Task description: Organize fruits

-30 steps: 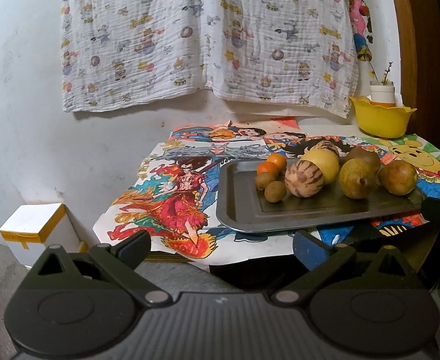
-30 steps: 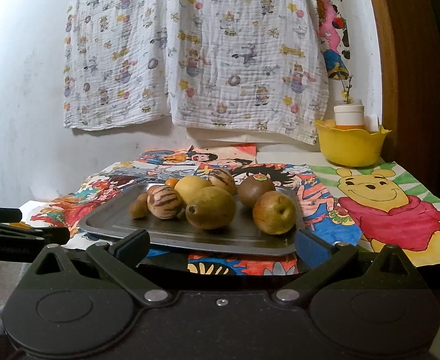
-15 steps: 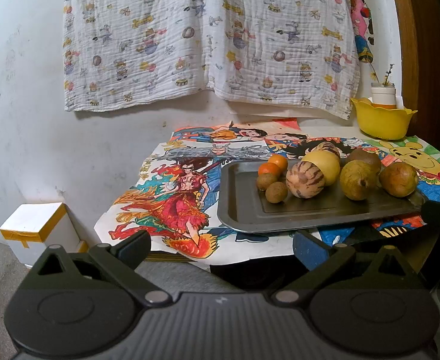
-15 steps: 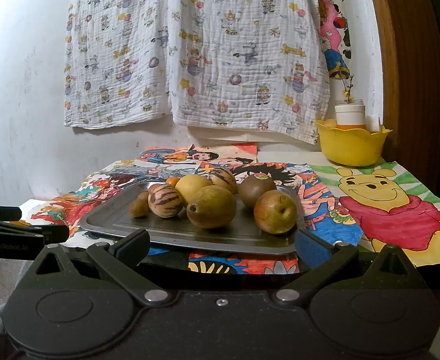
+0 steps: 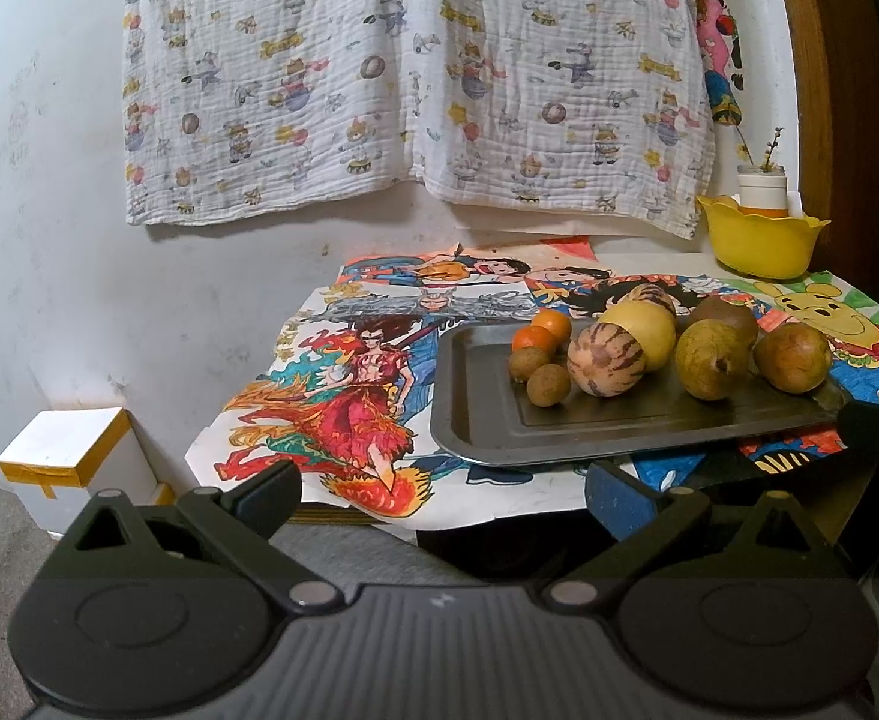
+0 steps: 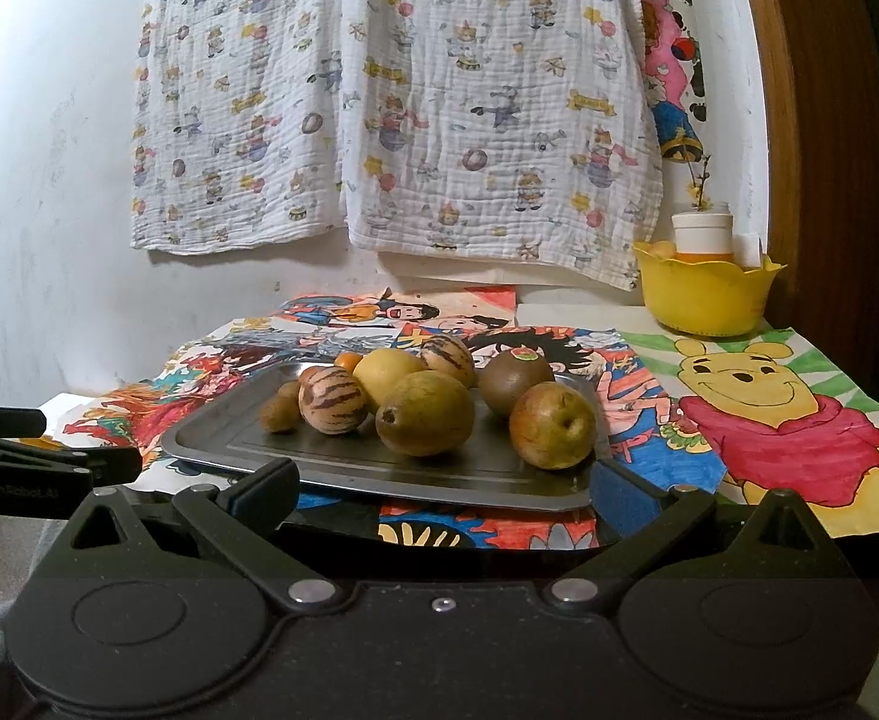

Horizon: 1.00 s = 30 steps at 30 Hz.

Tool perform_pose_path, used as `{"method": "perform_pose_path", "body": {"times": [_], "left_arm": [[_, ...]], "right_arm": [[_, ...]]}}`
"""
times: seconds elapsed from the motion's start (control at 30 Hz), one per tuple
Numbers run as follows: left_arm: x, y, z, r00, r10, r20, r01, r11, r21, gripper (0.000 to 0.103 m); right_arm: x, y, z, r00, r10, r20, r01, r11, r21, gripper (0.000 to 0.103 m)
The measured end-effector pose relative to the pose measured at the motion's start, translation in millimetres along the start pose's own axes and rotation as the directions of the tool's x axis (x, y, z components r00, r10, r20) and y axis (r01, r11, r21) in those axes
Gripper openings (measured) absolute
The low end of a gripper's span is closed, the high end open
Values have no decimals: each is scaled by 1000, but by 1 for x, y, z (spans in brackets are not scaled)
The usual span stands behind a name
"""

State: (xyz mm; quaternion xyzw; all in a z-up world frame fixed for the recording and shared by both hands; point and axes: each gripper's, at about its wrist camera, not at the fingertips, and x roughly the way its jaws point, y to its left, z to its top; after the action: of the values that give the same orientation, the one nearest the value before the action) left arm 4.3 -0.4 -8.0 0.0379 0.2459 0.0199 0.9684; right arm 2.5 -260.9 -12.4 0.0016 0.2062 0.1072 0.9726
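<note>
Just fruits [image 6: 424, 414] heaped on the metal tray [image 6: 229, 438]

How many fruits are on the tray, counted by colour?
small orange fruits: 2
small brown fruits: 2
striped fruits: 2
yellow fruit: 1
big greenish-brown fruits: 3
Total: 10

Grey tray [image 6: 247, 450], striped melon [image 6: 332, 399], yellow bowl [image 6: 703, 297]
</note>
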Motion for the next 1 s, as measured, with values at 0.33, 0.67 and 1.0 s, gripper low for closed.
{"method": "perform_pose_path", "body": {"times": [0.33,0.67,1.0], "left_arm": [[0,1,0,1000,-1,2,1,1000,0,103],[0,1,0,1000,-1,2,1,1000,-1,103],[0,1,0,1000,-2,3,2,1000,-2,103]], "right_arm": [[1,0,-1,1000,2,-1,-2,1000,2,103],[0,1,-2,1000,8,-6,-8,1000,8,102],[0,2,-2,1000,9,-7,-9,1000,7,102]]}}
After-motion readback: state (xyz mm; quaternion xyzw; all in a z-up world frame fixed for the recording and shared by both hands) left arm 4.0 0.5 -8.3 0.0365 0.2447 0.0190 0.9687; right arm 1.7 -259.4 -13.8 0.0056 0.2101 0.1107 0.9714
